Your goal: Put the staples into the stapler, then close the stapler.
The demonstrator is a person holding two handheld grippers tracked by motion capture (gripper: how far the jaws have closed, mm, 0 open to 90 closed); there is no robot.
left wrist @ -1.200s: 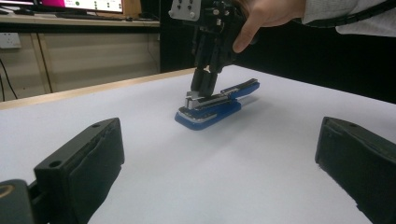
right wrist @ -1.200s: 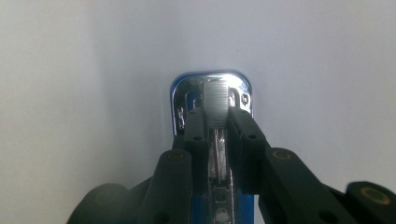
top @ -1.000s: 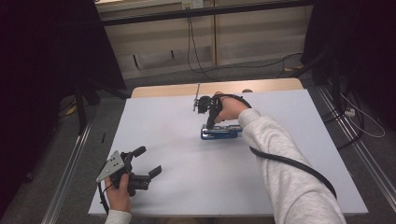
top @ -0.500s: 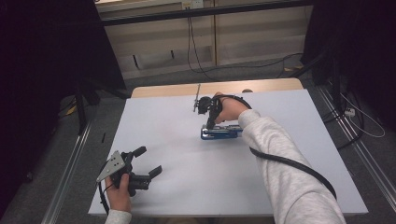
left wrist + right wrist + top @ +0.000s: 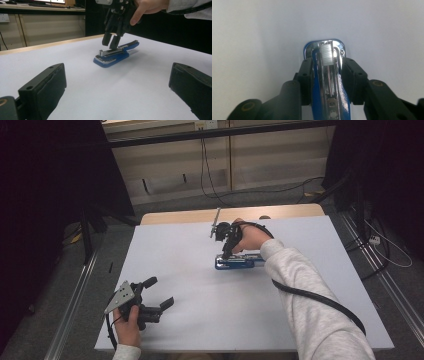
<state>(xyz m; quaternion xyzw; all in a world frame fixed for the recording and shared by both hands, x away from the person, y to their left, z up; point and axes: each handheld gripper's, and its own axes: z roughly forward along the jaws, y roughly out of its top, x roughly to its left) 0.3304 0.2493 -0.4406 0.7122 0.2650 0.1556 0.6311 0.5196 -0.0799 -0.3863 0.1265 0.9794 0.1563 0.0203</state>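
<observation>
On the white table [image 5: 200,320], the right gripper [image 5: 227,251] has just been opening, with the blue metal-topped stapler [image 5: 239,262] between its jaws, now flanking rather than squeezing it. The stapler lies mid-table, long axis across it, its chrome nose pointing left. The left gripper [image 5: 157,292] rests spread, near the front edge.

The high view looks forward and down on the whole bench [image 5: 200,320]. The left gripper view looks level and low across it, from well back, at the stapler [image 5: 115,53]. The right gripper view looks straight down on that stapler [image 5: 328,82], very close.
</observation>
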